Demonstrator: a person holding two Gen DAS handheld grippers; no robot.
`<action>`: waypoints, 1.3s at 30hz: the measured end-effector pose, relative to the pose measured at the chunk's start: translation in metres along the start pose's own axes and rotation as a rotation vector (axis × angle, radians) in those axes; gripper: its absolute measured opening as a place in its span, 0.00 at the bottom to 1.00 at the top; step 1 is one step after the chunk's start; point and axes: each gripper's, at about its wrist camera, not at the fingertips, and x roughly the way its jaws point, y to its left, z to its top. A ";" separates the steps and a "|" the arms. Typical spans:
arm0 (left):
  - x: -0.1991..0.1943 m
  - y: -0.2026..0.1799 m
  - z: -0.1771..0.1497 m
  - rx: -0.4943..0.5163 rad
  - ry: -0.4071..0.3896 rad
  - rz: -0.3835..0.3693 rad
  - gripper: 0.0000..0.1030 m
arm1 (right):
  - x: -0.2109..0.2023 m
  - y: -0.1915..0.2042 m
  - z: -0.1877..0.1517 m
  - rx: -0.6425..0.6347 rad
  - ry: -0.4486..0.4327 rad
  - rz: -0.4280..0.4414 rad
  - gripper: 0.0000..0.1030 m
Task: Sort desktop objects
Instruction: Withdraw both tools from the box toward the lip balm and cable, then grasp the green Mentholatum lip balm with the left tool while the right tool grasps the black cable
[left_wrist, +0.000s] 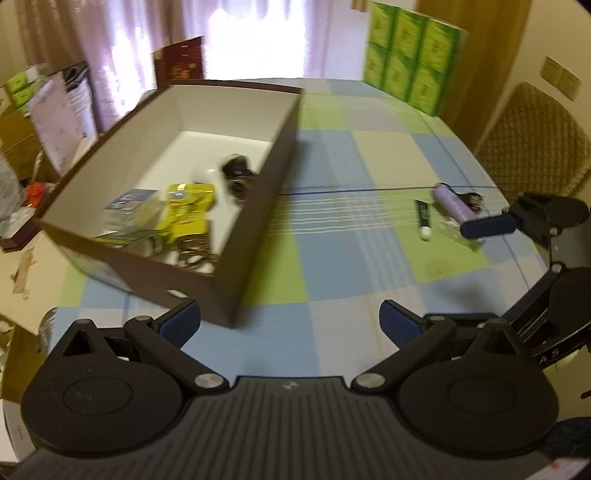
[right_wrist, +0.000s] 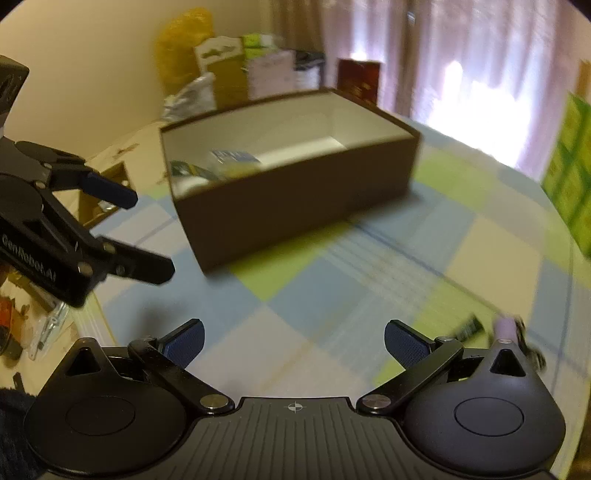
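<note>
A brown box with a white inside stands on the checked tablecloth and holds a yellow packet, dark items and other packets. My left gripper is open and empty, close to the box's near corner. To the right on the cloth lie a lilac cylinder, a dark tube with a white cap and a small black item. A blue-padded fingertip of my right gripper is beside the cylinder. In the right wrist view my right gripper is open and empty, with the lilac cylinder and tube low at its right, blurred.
A stack of green boxes stands at the table's far right, with a woven chair beyond the right edge. Cartons, papers and bags crowd the area behind the brown box. The left gripper hangs open at the left.
</note>
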 end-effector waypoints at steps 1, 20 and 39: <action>0.002 -0.006 0.001 0.014 -0.001 -0.012 0.99 | -0.003 -0.003 -0.006 0.021 0.005 -0.007 0.98; 0.067 -0.086 0.027 0.177 0.036 -0.162 0.95 | -0.048 -0.092 -0.077 0.400 0.043 -0.202 0.98; 0.197 -0.160 0.086 0.348 0.052 -0.260 0.55 | -0.048 -0.201 -0.067 0.507 -0.030 -0.339 0.98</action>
